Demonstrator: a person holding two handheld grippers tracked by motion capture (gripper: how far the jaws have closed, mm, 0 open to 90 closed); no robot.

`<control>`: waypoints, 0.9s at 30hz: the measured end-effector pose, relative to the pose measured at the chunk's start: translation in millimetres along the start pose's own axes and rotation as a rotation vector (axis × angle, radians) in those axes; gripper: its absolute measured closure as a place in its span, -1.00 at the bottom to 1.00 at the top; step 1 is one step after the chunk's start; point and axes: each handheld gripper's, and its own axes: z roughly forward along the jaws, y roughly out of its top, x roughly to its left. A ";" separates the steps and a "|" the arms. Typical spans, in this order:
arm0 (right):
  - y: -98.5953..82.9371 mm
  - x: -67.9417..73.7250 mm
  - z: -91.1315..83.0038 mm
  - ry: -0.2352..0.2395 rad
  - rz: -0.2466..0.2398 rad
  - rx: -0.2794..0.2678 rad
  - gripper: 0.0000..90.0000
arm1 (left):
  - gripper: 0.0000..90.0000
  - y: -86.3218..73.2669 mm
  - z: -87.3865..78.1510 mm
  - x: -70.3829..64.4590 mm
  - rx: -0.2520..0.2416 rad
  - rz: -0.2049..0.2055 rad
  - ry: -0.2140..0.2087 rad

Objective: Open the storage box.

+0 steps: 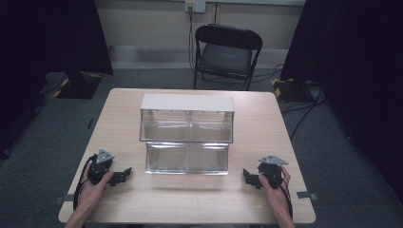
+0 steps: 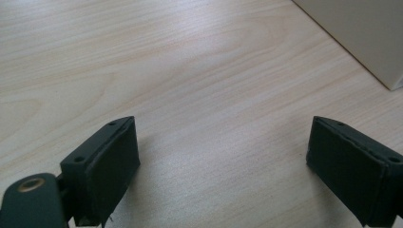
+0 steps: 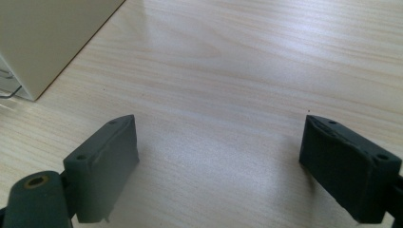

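Note:
A clear two-tier bin unit [image 1: 187, 134] with a white top stands at the middle of the light wood table [image 1: 142, 199]; its compartments look empty. My left gripper [image 1: 124, 175] rests near the front left, jaws pointing toward the unit's lower tier, open with nothing between them [image 2: 221, 166]. My right gripper [image 1: 248, 177] sits near the front right, pointing left at the unit, also open over bare wood [image 3: 218, 166]. A white side of the unit [image 2: 361, 33] shows at the upper right of the left gripper view, and a beige side [image 3: 47, 38] at the upper left of the right gripper view.
A black folding chair [image 1: 227, 52] stands beyond the table's far edge. Dark curtains hang at both sides, and cables run on the grey floor [image 1: 304, 114]. Bare tabletop lies in front of the unit between my two hands.

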 end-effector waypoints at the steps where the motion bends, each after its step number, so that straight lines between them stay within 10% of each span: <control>1: 0.0 0.0 0.0 0.000 0.000 0.000 -0.74 | -0.78 0.0 0.0 0.0 0.000 0.000 0.000; 27: 10.3 17.6 -27.3 0.140 -0.031 -0.055 -0.65 | -0.78 0.0 0.0 0.0 0.000 0.000 0.001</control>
